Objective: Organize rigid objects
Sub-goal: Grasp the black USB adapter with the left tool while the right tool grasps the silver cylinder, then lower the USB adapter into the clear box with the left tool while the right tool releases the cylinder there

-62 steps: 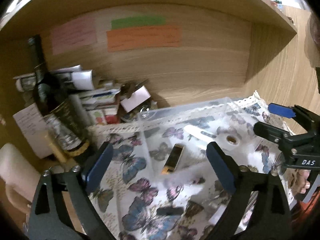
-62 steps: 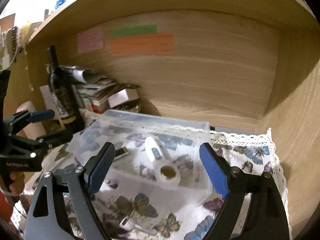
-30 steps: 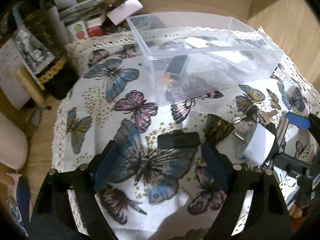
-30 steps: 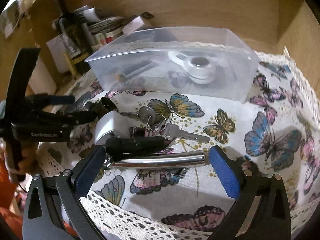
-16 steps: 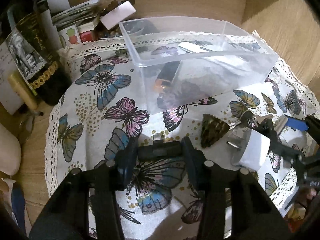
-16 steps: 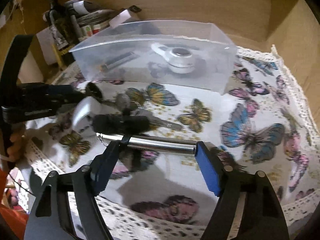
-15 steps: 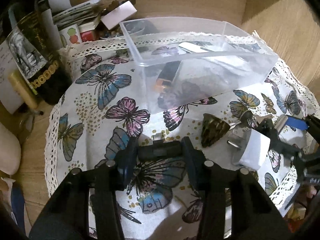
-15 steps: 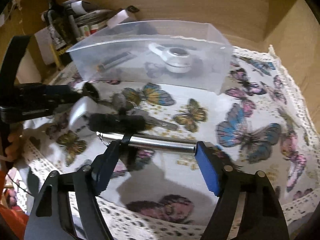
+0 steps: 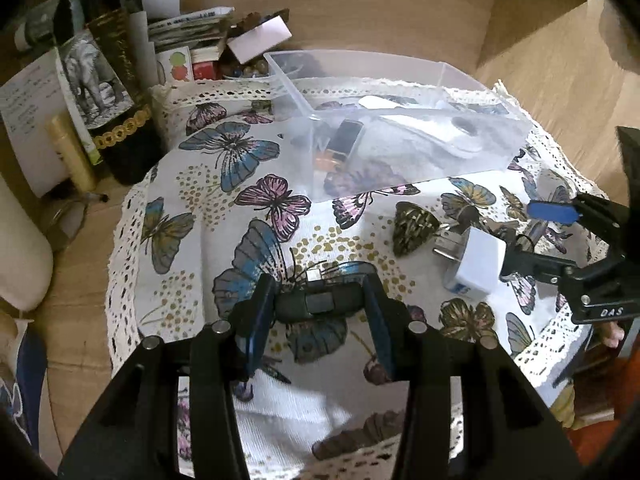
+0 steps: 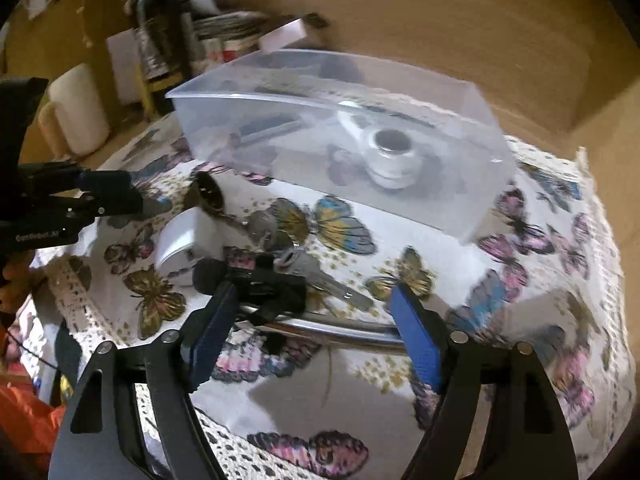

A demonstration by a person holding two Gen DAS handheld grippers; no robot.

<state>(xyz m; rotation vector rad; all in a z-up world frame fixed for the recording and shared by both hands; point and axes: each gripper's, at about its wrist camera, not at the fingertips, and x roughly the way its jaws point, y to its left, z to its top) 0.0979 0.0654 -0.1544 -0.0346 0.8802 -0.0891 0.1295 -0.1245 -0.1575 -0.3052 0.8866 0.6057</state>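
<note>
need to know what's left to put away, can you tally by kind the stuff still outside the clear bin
black usb stick, in the left claw: 1
white charger plug: 1
brown cone-shaped piece: 1
bunch of keys: 1
silver rod with a black part on it, between the right claw fingers: 1
total: 5

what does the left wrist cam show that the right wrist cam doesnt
Only the left wrist view: the left gripper with its jaws closed on a small black USB-style stick, and the elephant label on the wine bottle.

Only the right wrist view: the right gripper clamped on a chrome bar, plus the keys.

Both: the clear plastic bin, white plug adapter and butterfly cloth.
</note>
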